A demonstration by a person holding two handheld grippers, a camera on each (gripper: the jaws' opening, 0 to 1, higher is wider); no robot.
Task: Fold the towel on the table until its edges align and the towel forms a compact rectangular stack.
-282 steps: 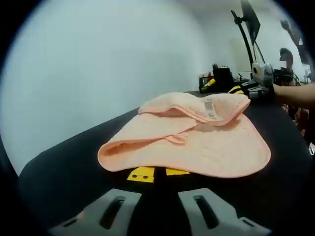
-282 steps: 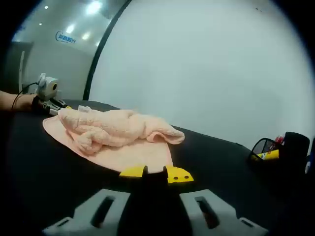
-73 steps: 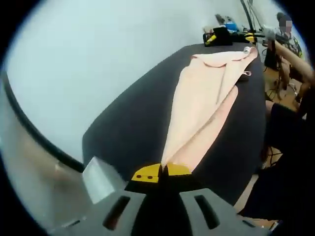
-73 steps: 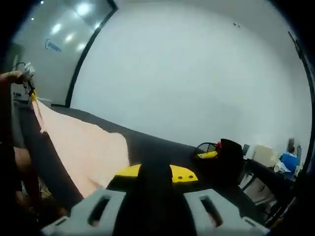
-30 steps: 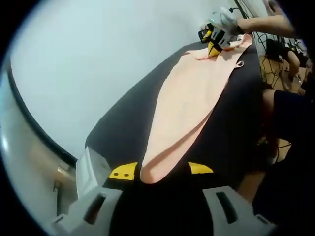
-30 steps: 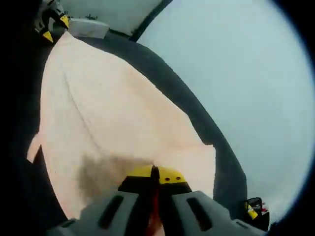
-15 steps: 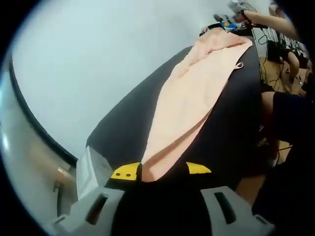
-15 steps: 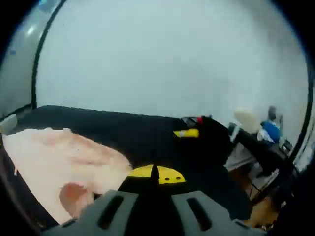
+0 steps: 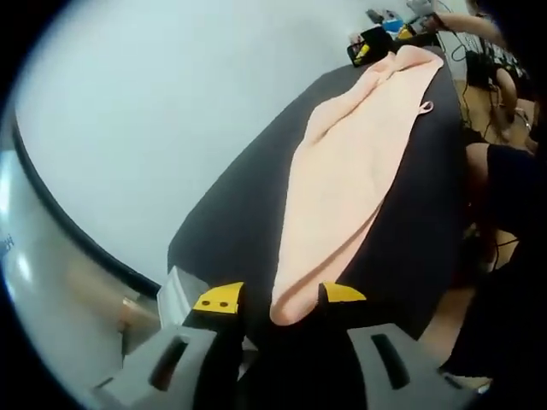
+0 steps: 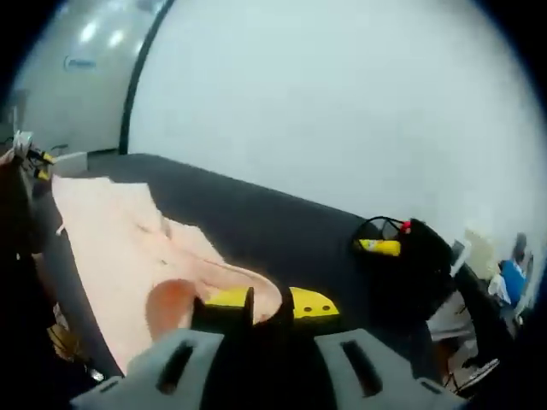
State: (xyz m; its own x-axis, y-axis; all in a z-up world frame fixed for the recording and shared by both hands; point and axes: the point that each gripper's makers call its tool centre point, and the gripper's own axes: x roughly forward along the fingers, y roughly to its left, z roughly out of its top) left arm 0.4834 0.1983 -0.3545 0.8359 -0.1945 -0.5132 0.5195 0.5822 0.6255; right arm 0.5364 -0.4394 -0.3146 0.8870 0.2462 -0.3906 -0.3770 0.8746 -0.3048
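A peach towel [image 9: 342,162] lies stretched lengthwise along the black table [image 9: 248,196]. Its near end sits between the wide-apart yellow-tipped jaws of my left gripper [image 9: 282,297], which is open. In the right gripper view the towel [image 10: 120,231] spreads away to the left, and a curled-up edge rises into the narrow gap of my right gripper [image 10: 269,299], whose jaws stand slightly apart. The left gripper [image 10: 30,158] shows small at the towel's far end. Toward its far end in the left gripper view the towel is rumpled, with a small hanging loop at its edge.
A black holder with a yellow item [image 10: 402,243] stands on the table beyond the towel's right end; it is also in the left gripper view [image 9: 372,47]. A grey box [image 9: 175,290] sits at the table's left end. A person in dark clothes [image 9: 513,213] stands along the front edge.
The right gripper's jaws, pressed together half a second ago, now stand slightly apart over the towel edge. The left gripper stays open at the towel's end. Both cameras have shifted.
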